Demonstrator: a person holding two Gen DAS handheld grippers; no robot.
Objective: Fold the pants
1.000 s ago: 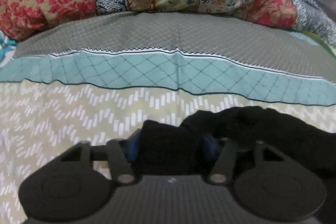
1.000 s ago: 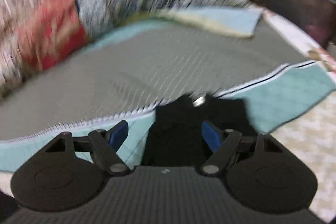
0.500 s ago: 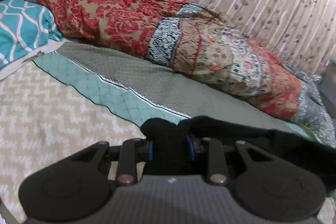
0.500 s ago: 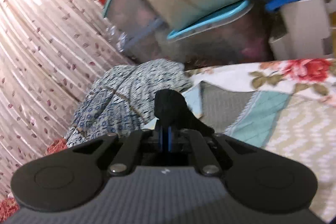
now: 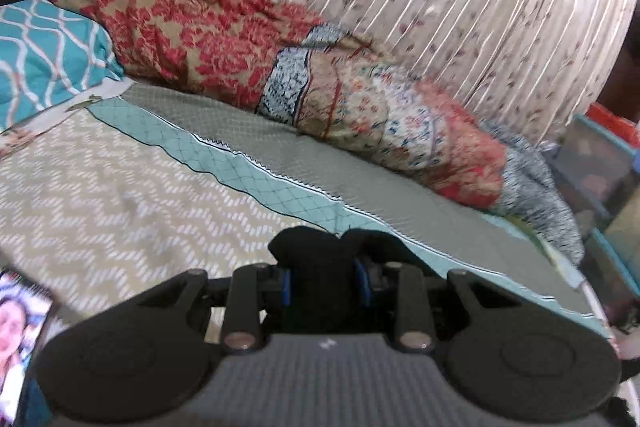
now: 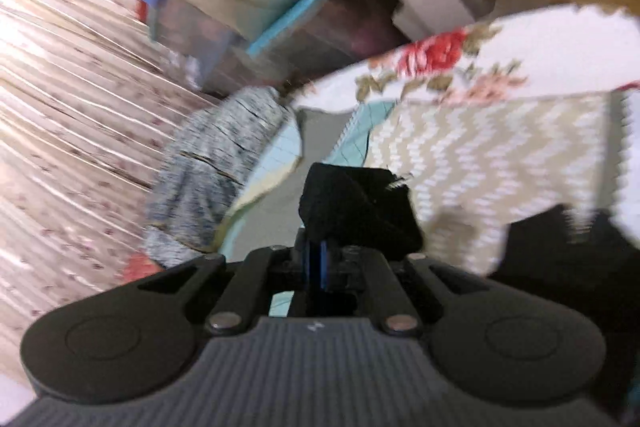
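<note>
Black fabric pants [image 5: 320, 259] are bunched above a patterned bedspread [image 5: 120, 195], pinched at two spots. The left gripper [image 5: 324, 285] clamps a thick wad between its blue pads. The right gripper [image 6: 318, 259], jaws nearly touching, pinches another fold [image 6: 352, 203]. A red floral quilt [image 5: 192, 27] lies beyond, against a pleated curtain [image 5: 460, 7].

There are no words, numbers, labels or brand names to read in either view. The bed cloths, the curtain and the boxes carry only patterns. Each gripper body has a tiny pale mark on its middle, but it is too small to read.
</note>
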